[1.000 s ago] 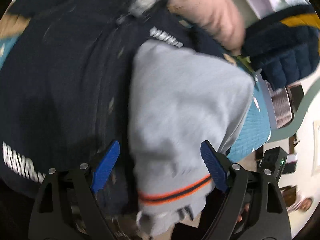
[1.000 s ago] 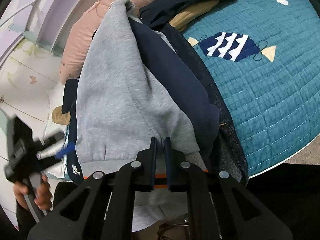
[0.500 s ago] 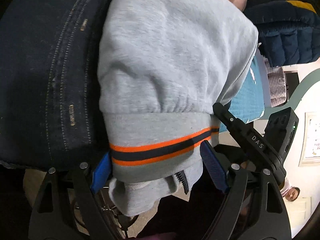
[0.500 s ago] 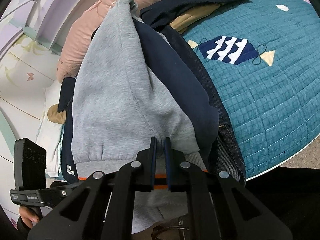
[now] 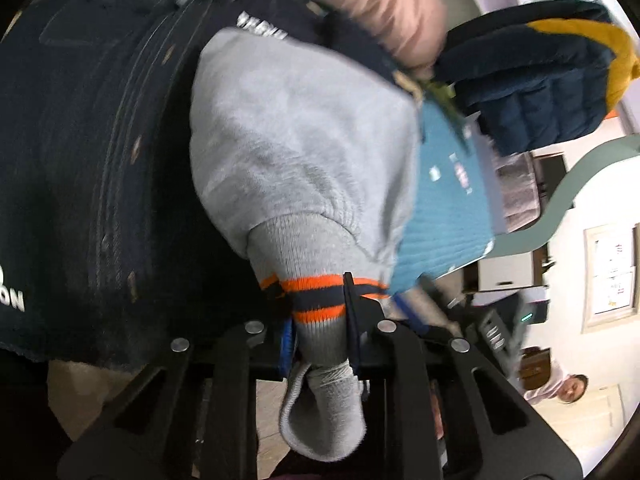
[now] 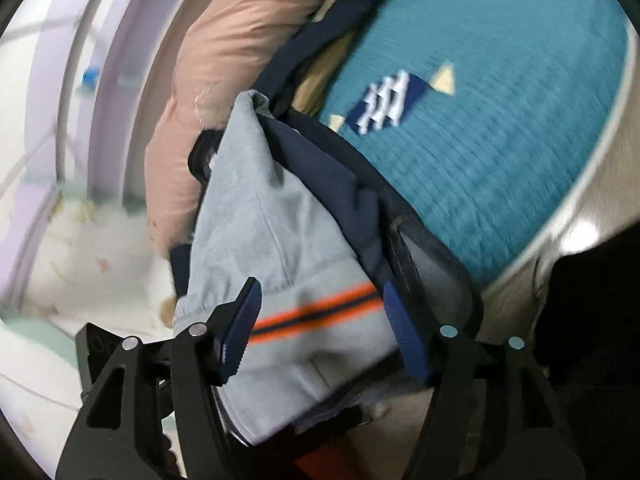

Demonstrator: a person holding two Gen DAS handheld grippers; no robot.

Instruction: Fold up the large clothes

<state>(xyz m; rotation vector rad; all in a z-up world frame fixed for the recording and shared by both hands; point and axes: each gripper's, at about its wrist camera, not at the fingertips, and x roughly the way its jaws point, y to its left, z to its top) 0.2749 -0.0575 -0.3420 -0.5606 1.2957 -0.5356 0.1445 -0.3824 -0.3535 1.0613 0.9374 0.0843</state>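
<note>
The grey fleece sweatshirt (image 5: pixel 304 152) with an orange-and-navy striped ribbed hem (image 5: pixel 320 300) lies draped over dark denim jeans (image 5: pixel 92 140) at the edge of a teal quilted bedspread (image 6: pixel 500 140). The left gripper (image 5: pixel 320 334) is closing, its blue pads already pinching the bunched hem between them. The right gripper (image 6: pixel 320 328) is opening, its jaws standing apart either side of the striped band without pressing it. A navy garment (image 6: pixel 332 168) lies against the sweatshirt, with a pink padded pillow (image 6: pixel 240 60) behind and a navy-and-mustard quilted jacket (image 5: pixel 540 80) beyond.
</note>
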